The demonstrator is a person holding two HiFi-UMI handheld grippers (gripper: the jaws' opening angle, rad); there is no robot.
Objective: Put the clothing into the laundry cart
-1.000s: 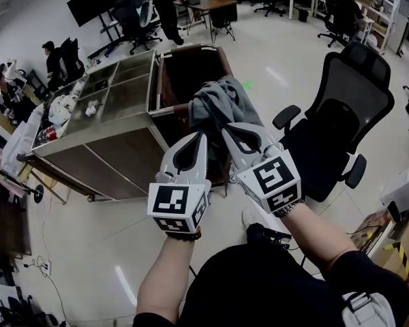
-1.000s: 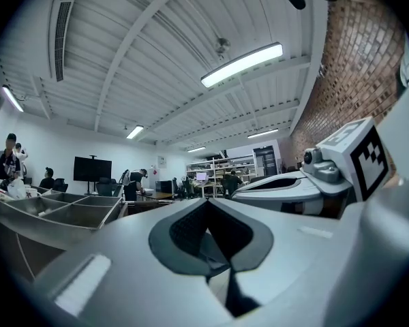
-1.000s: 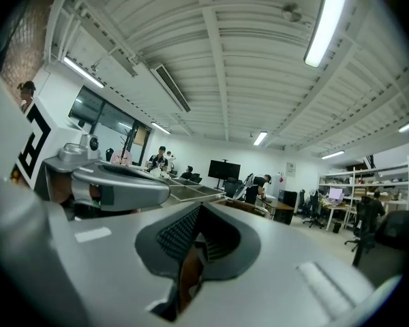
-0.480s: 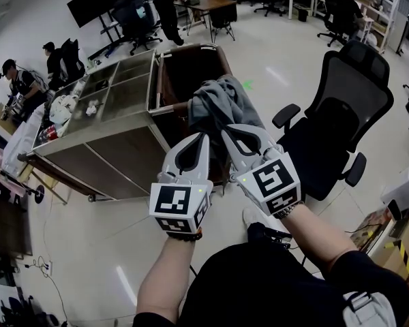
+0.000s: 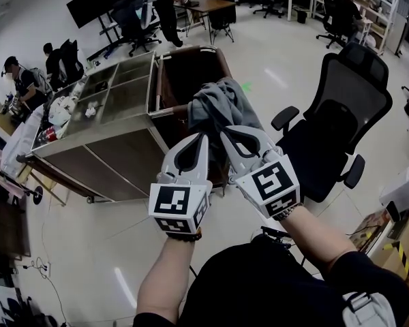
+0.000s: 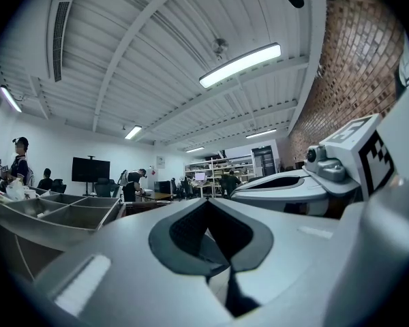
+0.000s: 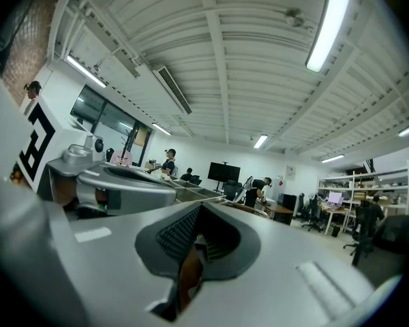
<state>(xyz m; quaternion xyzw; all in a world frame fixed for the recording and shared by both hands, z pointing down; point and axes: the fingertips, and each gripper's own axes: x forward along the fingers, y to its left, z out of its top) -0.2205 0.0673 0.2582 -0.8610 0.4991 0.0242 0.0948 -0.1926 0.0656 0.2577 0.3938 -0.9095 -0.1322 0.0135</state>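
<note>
A grey garment (image 5: pixel 215 104) hangs bunched at the tips of both grippers, in front of the laundry cart's (image 5: pixel 165 80) dark brown open bin. My left gripper (image 5: pixel 203 136) and right gripper (image 5: pixel 224 131) are held side by side, pointing level at the cart, both with jaws shut and fabric gathered at their tips. A dark fold of the garment drops between them. In the left gripper view the jaws (image 6: pixel 208 203) meet in a closed seam, with the right gripper (image 6: pixel 293 182) beside them. The right gripper view shows its own shut jaws (image 7: pixel 201 206); the garment is hidden below them.
The cart's left half is a steel top with divided trays (image 5: pixel 116 94) holding small items. A black office chair (image 5: pixel 341 114) stands close on the right. People, desks and a screen (image 5: pixel 95 2) are further back. Cables lie on the floor at lower left.
</note>
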